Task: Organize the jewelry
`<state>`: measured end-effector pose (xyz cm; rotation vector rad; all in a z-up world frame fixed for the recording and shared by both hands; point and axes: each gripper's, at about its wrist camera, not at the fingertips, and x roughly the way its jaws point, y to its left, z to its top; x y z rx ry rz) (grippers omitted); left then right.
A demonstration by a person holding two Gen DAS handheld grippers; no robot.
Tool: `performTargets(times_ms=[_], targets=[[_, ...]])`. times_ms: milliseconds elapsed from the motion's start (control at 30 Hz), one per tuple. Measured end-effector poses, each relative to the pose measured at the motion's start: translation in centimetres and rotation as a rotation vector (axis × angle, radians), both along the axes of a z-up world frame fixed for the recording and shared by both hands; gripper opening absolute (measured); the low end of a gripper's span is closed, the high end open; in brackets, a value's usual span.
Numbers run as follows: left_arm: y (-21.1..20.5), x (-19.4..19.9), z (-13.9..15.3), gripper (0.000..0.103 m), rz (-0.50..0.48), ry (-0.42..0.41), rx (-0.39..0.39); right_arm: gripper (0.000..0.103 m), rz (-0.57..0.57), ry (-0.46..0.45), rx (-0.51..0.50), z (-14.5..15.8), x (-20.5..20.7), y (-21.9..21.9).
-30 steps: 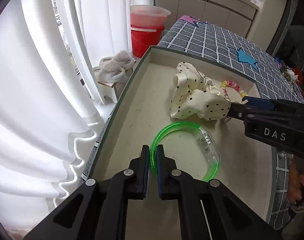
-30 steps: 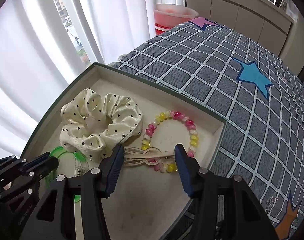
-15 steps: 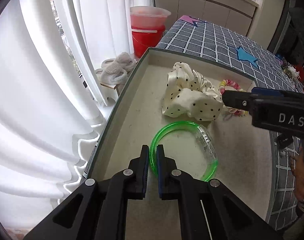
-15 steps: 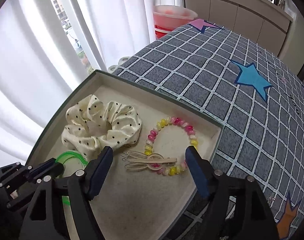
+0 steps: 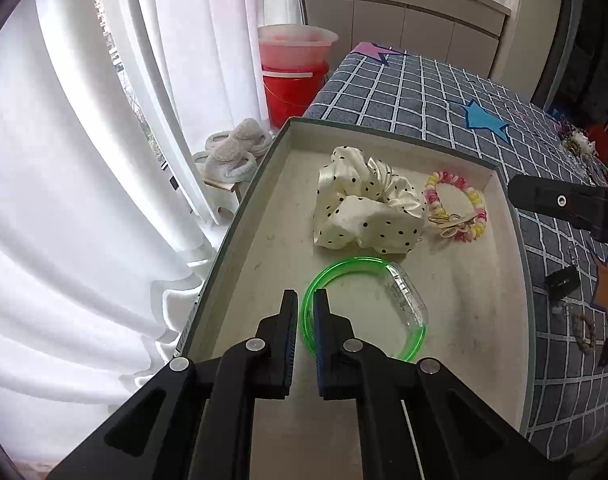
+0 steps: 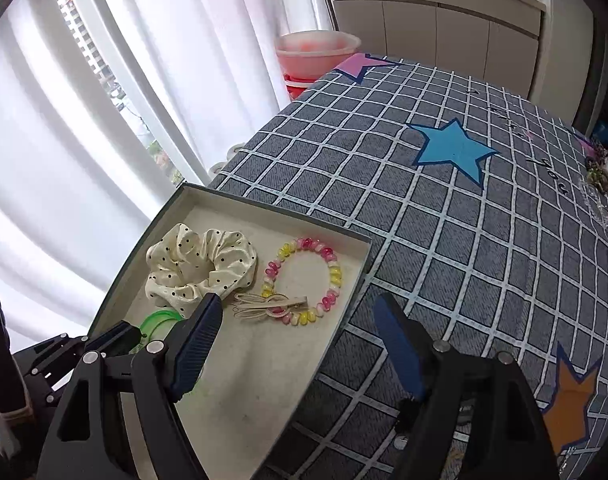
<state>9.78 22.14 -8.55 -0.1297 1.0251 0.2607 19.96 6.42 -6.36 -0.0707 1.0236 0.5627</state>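
So the right tongs have pulled up and back from the tray since a second ago. Their jaws have just been opening and now stand wide with nothing between them, and the pale rabbit-shaped hair clip they were straddling lies free on the tray floor. Looks to me like a finished drop-off, clip parked right where it overlaps the bead bracelet.

Nearest the camera, the left tongs haven't budged. They're pinched shut on the rim of the translucent neon-green plastic bangle, which rests flat in the shallow grey-rimmed cardboard tray. My guess is they're pinning it so it doesn't slide.

Further in sits the cream satin scrunchie with black dots, and beside it the pink-and-yellow bead bracelet.

Count in the tray: one bangle, one scrunchie, one bead bracelet, one clip, so four pieces. The tray sits at the corner of the table with the grey checked star-patch cloth. More small bits lie at the far right of the cloth, too blurry to count.
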Motion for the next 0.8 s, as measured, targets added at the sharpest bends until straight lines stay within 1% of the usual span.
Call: performTargets(times_ms=[100,200,333,367,400,433,467,500,533,567,700,800], targets=[[-0.2,-0.3,0.6,0.015,0.001,-0.014,-0.001,0.081,-0.018,0.013,0.017,0.1,-0.2,-0.9],[-0.3,-0.7,1.1,0.015,0.005,-0.03,-0.002,0.086,-0.042,0.027,0.03,0.2,-0.5,-1.9],[-0.3,-1.1,1.3,0.015,0.009,-0.033,-0.002,0.087,-0.064,0.04,0.047,0.3,-1.3,-3.3],[-0.3,-1.2,1.3,0.015,0.008,-0.033,-0.007,0.088,-0.067,0.04,0.048,0.3,-1.5,-3.5],[-0.3,-1.3,1.3,0.015,0.006,-0.033,-0.013,0.092,-0.072,0.04,0.048,0.4,-1.8,-3.8],[-0.4,-1.3,1.3,0.02,0.005,-0.032,-0.016,0.103,-0.075,0.042,0.048,0.4,-2.1,-4.1],[-0.4,-1.5,1.3,0.071,0.005,-0.031,-0.018,0.103,-0.075,0.044,0.052,0.5,-2.4,-4.4],[-0.4,-1.6,1.4,0.1,0.012,-0.031,-0.015,0.103,-0.074,0.043,0.053,0.5,-2.9,-4.6],[-0.4,-2.0,1.7,0.103,0.037,-0.058,0.004,0.103,-0.074,0.043,0.05,0.6,-3.1,-4.8],[-0.5,-2.2,2.0,0.103,0.036,-0.075,0.026,0.103,-0.074,0.041,0.047,0.6,-3.5,-5.0],[-1.0,-2.2,2.5,0.103,0.012,-0.081,0.013,0.103,-0.084,0.038,0.052,0.9,-4.7,-6.0],[-1.9,-2.3,2.9,0.103,-0.004,-0.082,0.029,0.103,-0.1,0.034,0.057,1.0,-5.6,-6.9]])
